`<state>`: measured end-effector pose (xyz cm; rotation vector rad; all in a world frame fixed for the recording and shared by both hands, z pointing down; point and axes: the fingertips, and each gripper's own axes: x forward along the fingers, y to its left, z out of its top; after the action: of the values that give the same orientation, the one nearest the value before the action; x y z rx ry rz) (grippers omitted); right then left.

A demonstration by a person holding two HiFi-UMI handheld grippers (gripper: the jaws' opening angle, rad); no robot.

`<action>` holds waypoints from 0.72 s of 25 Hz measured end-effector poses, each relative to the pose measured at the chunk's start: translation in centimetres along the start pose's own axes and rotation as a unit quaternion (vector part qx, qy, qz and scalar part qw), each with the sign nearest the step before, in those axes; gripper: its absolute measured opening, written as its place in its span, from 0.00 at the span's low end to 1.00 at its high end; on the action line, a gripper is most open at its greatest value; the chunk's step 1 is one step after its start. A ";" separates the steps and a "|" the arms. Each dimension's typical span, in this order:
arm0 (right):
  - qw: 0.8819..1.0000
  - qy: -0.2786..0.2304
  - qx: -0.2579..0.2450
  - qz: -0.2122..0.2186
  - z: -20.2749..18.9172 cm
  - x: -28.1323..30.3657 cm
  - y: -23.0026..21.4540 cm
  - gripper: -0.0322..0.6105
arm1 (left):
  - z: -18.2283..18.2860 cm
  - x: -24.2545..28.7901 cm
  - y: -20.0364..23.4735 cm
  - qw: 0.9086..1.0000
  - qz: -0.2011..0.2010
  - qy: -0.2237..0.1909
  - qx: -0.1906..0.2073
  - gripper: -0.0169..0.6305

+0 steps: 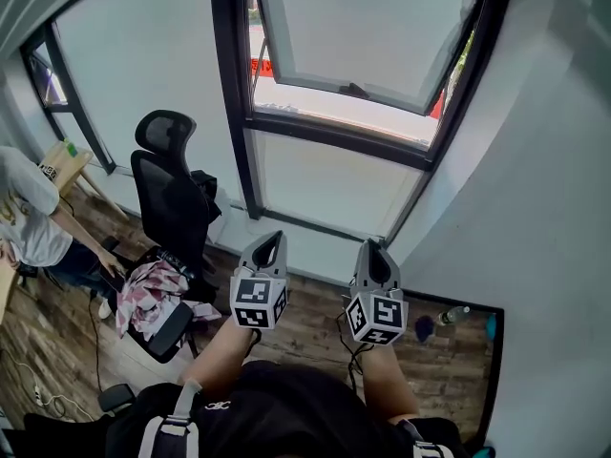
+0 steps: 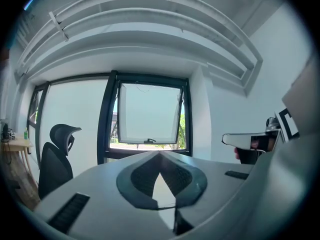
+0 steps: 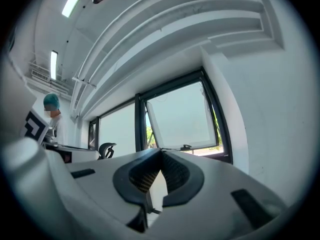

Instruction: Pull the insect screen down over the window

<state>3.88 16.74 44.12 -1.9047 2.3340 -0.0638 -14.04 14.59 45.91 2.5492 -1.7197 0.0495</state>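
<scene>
We held the left gripper [image 1: 275, 240] and the right gripper [image 1: 375, 248] side by side, jaws clenched on nothing, tips aimed at the window [image 1: 334, 134] ahead. The dark-framed window stood upright, its upper sash [image 1: 368, 31] tilted outward at the bottom edge; we could not make out the insect screen. A wood-plank floor [image 1: 315, 327] lay below, a black office chair [image 1: 172, 194] left, a white wall [image 1: 544, 208] right.

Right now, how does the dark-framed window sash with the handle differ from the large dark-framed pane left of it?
The window sash is swung outward, with a gap below; the large pane sits shut. The sash has a handle; the pane shows none. Both have dark frames and whitish glass.
</scene>
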 end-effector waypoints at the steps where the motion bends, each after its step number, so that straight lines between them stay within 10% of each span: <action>1: 1.000 -0.002 -0.002 0.001 0.1 -0.1 -0.6 0.05 | -0.1 0.2 -0.6 1.000 0.000 0.000 0.002 0.05; 18: 1.000 0.000 -0.024 0.015 -0.3 1.3 -5.8 0.05 | -0.7 4.1 -5.0 1.000 0.015 -0.005 -0.003 0.05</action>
<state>9.23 14.28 44.96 -1.8899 2.3853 -0.0041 -7.84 12.74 46.63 2.5224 -1.7597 0.0332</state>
